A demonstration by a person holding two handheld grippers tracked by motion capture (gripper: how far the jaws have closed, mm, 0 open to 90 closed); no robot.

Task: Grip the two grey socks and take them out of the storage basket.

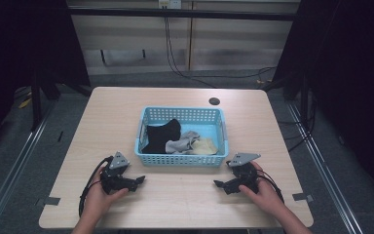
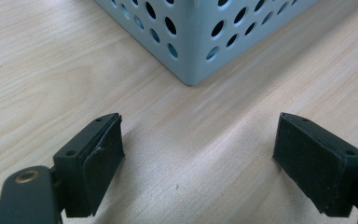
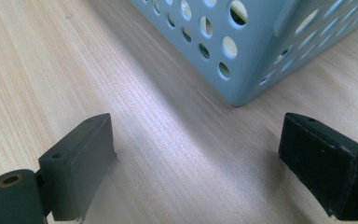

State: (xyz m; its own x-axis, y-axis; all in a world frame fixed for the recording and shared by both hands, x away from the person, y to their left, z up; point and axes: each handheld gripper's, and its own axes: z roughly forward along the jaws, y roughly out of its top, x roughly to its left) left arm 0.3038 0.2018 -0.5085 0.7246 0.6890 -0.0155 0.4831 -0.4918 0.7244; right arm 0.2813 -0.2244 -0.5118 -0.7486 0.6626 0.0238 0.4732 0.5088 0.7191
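Observation:
A light blue perforated basket stands at the middle of the wooden table. It holds a black garment, a grey one and a pale yellow one. My left gripper rests near the front left of the basket, held in a hand, jaws pointing right. In the left gripper view my left gripper stands open over bare wood, a basket corner ahead. My right gripper lies at the front right, jaws pointing left. Its own view shows my right gripper open and empty, facing a basket corner.
A dark round hole is set in the table behind the basket. Cables run over the floor beyond the far edge. Metal rails flank the table on both sides. Bare wood lies between the two grippers at the front.

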